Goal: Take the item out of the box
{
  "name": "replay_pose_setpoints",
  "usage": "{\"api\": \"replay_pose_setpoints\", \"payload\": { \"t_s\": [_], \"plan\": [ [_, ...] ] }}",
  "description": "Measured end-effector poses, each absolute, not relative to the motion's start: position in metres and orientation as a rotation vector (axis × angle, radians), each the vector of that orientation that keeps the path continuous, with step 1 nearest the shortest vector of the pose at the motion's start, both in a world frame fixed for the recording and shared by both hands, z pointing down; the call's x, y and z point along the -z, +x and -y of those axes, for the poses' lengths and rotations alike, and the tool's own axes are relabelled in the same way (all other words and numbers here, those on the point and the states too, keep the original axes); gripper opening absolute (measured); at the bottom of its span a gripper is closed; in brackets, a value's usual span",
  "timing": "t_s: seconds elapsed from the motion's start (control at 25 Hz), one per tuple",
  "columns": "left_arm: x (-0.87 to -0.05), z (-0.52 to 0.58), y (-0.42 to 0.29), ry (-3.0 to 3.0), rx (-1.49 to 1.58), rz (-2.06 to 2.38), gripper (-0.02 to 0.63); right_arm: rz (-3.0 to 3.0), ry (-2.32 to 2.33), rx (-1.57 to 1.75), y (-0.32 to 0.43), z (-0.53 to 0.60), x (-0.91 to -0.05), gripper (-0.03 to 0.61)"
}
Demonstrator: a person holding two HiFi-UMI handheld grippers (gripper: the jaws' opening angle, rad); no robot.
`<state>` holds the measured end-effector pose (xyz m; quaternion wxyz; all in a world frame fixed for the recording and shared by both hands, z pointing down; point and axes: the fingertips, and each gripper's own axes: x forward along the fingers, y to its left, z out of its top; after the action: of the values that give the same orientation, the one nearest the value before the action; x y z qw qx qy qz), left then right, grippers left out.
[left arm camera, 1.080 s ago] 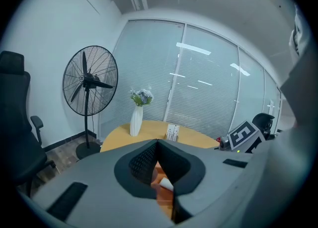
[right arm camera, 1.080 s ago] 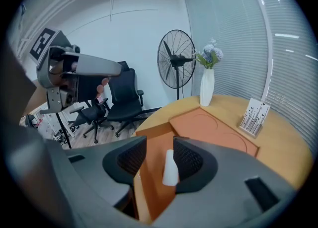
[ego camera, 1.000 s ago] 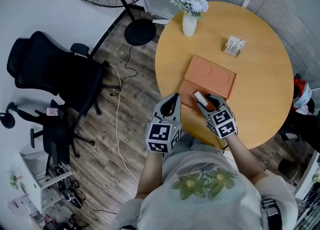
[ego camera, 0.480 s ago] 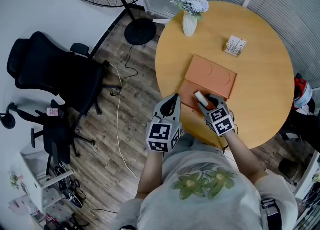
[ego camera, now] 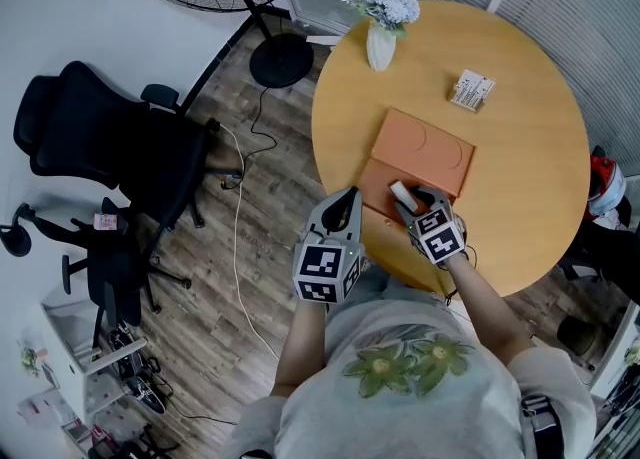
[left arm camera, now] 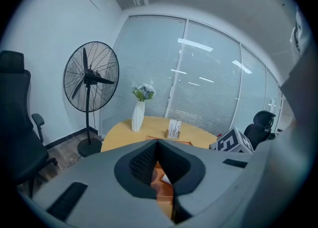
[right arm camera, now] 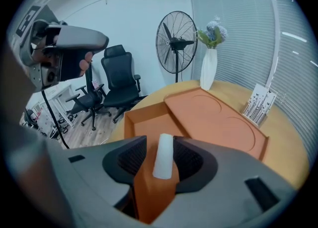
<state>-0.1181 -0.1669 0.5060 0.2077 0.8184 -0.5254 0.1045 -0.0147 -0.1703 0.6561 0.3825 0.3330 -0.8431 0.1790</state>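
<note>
Left tool (ego camera: 346, 199) pressed together on nothing at lower centre of the head view, by the table (ego camera: 530, 157) edge, right tool (ego camera: 407, 203) just beside it pinching the white item (ego camera: 399, 191) over the open orange box (ego camera: 374, 185), lid (ego camera: 425, 152) lying beyond, white vase (ego camera: 379, 47) at top centre

"What is the person wearing?"

"A pale grey shirt (ego camera: 330, 427) with a print of green flowers (ego camera: 408, 367) across the chest."

"And the tools?"

"The left gripper (ego camera: 349, 193) and the right gripper (ego camera: 404, 204) share one build: a smooth grey moulded shell that tapers to a point. Each carries a cube of black-and-white square markers (ego camera: 325, 272). The fingers (left arm camera: 140, 161) are lined with black ribbed pads, and shallow dark rectangular slots (right arm camera: 257, 190) are set into the shells."
</note>
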Motion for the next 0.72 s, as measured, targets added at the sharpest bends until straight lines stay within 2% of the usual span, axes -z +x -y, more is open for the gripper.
{"api": "replay_pose_setpoints", "payload": {
  "t_s": [0.72],
  "plan": [
    [-0.512, 0.167, -0.111, 2.273, -0.316, 1.433, 0.0, 2.013, 0.801, -0.422, -0.012, 0.17, -0.691, 0.175]
  ]
}}
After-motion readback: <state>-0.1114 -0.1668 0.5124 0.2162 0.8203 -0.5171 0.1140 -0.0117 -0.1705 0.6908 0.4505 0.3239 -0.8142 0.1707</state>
